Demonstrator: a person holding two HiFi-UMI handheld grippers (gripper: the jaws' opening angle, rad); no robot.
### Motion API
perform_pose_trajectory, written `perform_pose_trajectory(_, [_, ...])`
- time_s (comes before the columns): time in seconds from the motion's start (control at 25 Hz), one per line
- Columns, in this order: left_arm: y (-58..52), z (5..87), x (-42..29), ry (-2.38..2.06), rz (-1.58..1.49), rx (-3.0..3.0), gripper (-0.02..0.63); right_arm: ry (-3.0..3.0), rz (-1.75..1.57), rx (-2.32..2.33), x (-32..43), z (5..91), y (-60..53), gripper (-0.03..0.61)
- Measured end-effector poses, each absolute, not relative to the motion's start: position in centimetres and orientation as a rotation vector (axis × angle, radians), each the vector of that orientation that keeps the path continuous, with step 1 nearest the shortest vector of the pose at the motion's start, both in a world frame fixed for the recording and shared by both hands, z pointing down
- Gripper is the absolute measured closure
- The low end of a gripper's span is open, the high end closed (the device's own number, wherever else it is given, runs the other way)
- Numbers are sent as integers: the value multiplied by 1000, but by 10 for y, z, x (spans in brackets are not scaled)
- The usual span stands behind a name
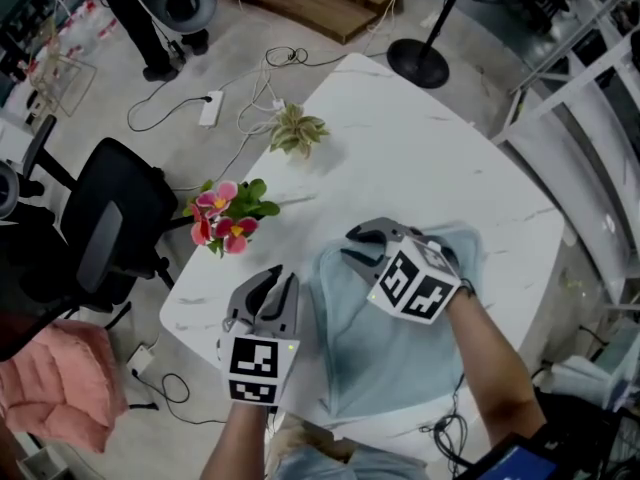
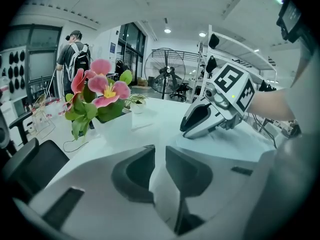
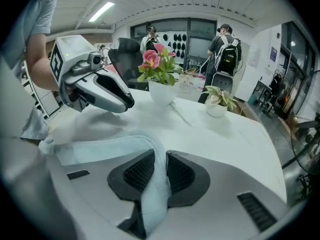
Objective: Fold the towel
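Note:
A light blue towel (image 1: pixel 385 353) lies on the near part of the white table (image 1: pixel 420 158). My right gripper (image 1: pixel 352 251) reaches leftward over the towel's far edge. In the right gripper view it (image 3: pixel 161 171) is shut on a fold of the towel (image 3: pixel 152 189), which runs down between the ribbed pads. My left gripper (image 1: pixel 283 286) sits at the towel's left edge, pointing away from me. In the left gripper view a pale strip of cloth (image 2: pixel 164 204) fills the narrow gap of that gripper (image 2: pixel 160 171), so it looks shut on the towel's edge.
A white pot of pink flowers (image 1: pixel 228 218) stands at the table's left edge, just beyond the left gripper. A small green plant (image 1: pixel 297 130) sits farther back. A black chair (image 1: pixel 110 223) is left of the table, with cables (image 1: pixel 160 118) on the floor. A person with a backpack (image 2: pixel 75 54) stands far off.

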State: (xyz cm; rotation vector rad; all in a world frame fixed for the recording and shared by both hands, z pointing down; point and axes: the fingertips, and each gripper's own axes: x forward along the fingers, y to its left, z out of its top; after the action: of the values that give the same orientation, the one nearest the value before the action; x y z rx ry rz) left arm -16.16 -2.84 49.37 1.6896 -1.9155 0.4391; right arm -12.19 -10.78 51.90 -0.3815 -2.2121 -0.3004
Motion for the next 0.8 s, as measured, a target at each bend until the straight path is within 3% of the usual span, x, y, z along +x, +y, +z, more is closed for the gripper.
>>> perform_pose_trajectory(0.2, [-28,493,-164,-1920,439,1687,548,-2236,-333,-406,-120,512,-105,548])
perform_pose_trajectory(0.44, [-24,490,-168,-1931,439,1685,548,-2458,-316,-345,-128,472,-108,548])
perform_pose_trajectory(0.8, [-19,495,-171,-1908,446,1692,548,-2336,-397,-338,-157,515,-107,540])
